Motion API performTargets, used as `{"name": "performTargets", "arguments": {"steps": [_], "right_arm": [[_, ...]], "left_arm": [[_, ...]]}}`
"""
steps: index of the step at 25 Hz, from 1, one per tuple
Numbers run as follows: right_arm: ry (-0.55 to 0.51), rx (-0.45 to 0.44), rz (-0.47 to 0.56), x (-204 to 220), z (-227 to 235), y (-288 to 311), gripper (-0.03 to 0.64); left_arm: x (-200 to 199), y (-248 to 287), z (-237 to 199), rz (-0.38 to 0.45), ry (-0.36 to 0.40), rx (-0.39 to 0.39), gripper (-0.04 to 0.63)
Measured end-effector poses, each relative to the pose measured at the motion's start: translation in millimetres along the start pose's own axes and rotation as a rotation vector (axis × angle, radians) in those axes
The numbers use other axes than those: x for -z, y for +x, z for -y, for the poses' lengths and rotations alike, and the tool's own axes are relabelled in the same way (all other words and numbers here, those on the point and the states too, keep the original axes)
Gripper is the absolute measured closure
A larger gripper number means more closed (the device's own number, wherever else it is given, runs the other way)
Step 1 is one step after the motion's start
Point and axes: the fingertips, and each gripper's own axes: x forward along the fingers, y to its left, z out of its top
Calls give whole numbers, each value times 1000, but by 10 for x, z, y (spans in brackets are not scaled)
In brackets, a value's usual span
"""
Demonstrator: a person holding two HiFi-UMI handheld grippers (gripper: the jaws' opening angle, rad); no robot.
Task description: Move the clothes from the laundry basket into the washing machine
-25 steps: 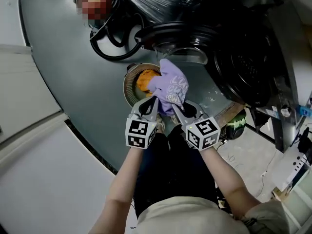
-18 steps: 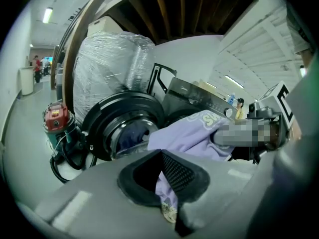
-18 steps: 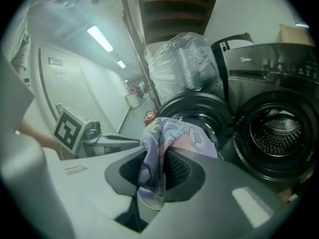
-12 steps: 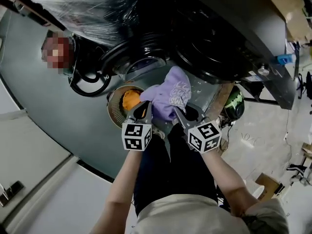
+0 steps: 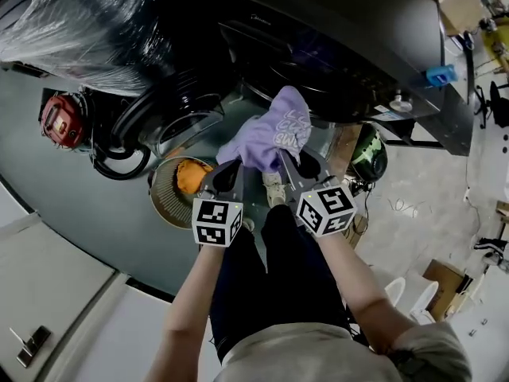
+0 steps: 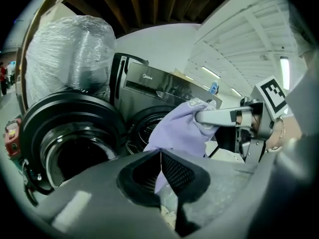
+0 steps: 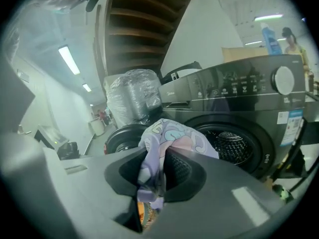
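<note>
– Head view, nearest first: what do the grippers hold?
– Left gripper (image 5: 236,165) and right gripper (image 5: 284,157), jaws nearly together, each pinch the purple garment (image 5: 274,130) at centre frame.
– And beyond?
– Laundry basket (image 5: 161,201) with orange cloth (image 5: 191,176) at left; washing machine (image 5: 334,54) across the top.

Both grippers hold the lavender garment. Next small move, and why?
Probably carry the lavender garment forward toward the washing machine's open drum: left gripper and right gripper are both shut on it, it is lifted clear of the laundry basket, and the drum opening lies just ahead.
</note>
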Motion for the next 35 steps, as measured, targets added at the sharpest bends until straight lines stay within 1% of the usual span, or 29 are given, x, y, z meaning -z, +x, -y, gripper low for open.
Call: {"name": "performTargets", "arguments": {"steps": [2, 5, 8, 13, 15, 19, 24, 27, 31, 33, 35], "right_arm": [[10, 3, -5, -41, 224, 61, 526], [15, -3, -24, -64, 517, 187, 526], [23, 5, -18, -94, 816, 357, 526], [55, 34, 10, -35, 1194, 616, 526], [64, 49, 29, 18, 1331, 715, 525], [51, 87, 54, 180, 1581, 949, 523], [24, 123, 66, 509, 1817, 1248, 523], [21, 141, 65, 724, 1966, 1439, 523], [9, 172, 80, 901, 2169, 1694, 523], [-22, 200, 95, 927, 2270, 1807, 525], [-75, 231, 108, 932, 2356, 1915, 525]], "left_arm": [[-46, 210, 74, -2, -12, 3, 594], [-107, 530, 167, 1, -50, -7, 595], [-170, 878, 233, 11, -71, -8, 594], [-206, 1350, 233, 21, -58, -4, 595], [-219, 1518, 182, 28, -50, -1, 594], [-235, 1863, 7, 59, -38, 6, 595], [-92, 2255, -161, 98, -42, 35, 594], [57, 2477, -247, 104, -36, 63, 595], [210, 2719, -425, 121, -61, 58, 595], [256, 2817, -477, 130, -70, 57, 594], [297, 2895, -499, 140, -74, 63, 594]]}}
